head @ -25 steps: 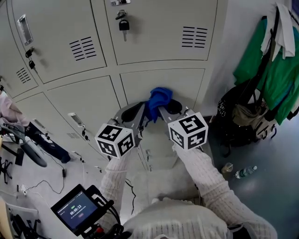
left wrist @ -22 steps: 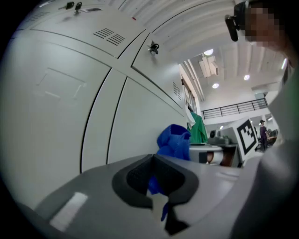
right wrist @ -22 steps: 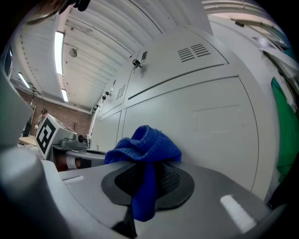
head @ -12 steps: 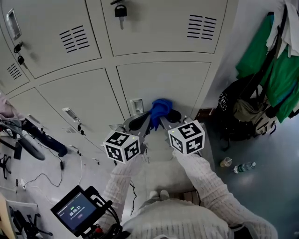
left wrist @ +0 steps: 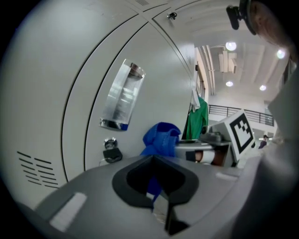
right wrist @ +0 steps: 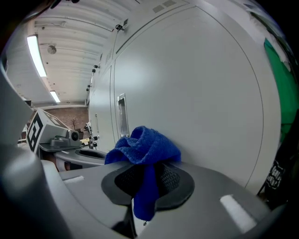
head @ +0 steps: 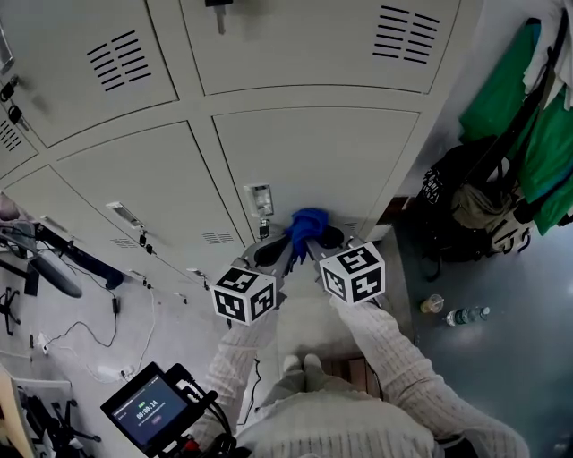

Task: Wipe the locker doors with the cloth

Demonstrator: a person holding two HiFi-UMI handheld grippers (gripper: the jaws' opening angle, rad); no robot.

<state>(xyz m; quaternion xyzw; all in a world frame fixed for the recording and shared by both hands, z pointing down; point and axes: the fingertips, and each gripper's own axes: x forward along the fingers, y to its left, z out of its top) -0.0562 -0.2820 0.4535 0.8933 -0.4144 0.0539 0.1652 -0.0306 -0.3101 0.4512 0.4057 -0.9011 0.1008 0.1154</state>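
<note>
Low on the locker door [head: 340, 152], the blue cloth [head: 307, 224] has slid down from its top. The left gripper [head: 281, 250] and right gripper [head: 322, 238] both pinch it tight, so this door looks nearly wiped.

Looking down from the head view, the cloth [head: 305, 225] covers both pairs of jaw tips, and its tail goes out of sight between the left gripper [head: 285, 250] and the right gripper [head: 313, 243]. In the left gripper view only 1 thin blue strip shows between the closed jaws, so how much is pinched there can't be told. Far above the jaws, 1 padlock [head: 218, 7] is cut by the top edge, and the shiny door plate [left wrist: 122, 95] up-left of the left jaws is too smeared to read.
</note>
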